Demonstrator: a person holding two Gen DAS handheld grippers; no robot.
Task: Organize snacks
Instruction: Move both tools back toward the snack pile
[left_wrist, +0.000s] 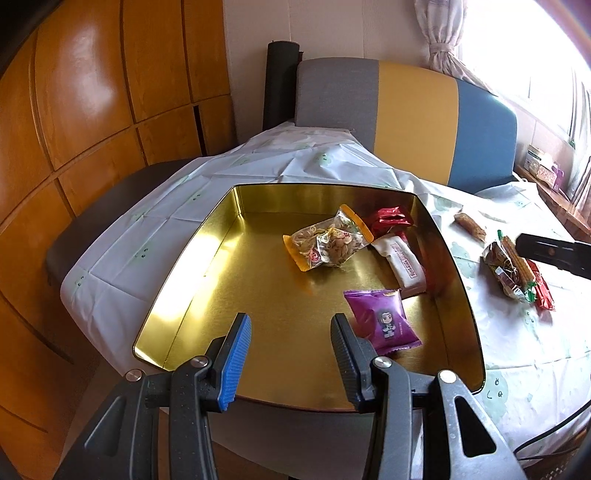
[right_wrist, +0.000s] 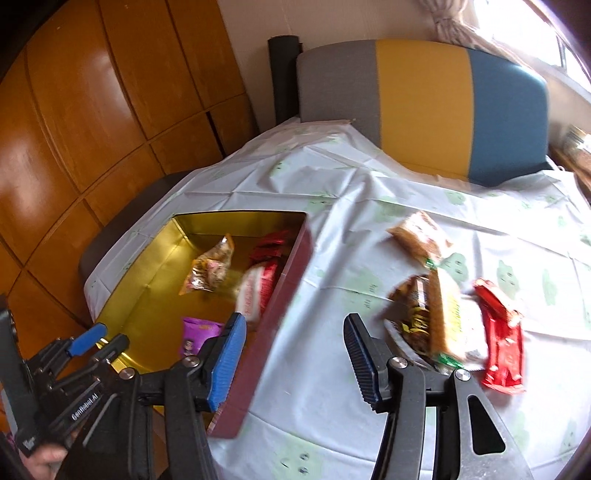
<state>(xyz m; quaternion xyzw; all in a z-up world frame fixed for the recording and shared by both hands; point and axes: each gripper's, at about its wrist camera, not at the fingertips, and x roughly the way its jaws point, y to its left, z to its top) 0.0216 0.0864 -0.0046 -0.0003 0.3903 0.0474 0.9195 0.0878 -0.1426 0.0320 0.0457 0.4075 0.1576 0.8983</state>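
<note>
White tablecloth (left_wrist: 122, 254) holds gold-lined tin (left_wrist: 207, 254) with wrapped snacks (left_wrist: 327, 243).

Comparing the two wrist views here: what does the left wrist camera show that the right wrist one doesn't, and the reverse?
Only the left wrist view shows the tin's whole gold floor.

Only the right wrist view shows the tin's dark red outer wall, the full red packet on the tablecloth, and the left gripper from the side.

Both show the purple packet, the clear orange-edged packet, the white packet and the crimson packet in the tin, the loose snacks outside it, and each camera's own gripper open and empty: left, right.
</note>
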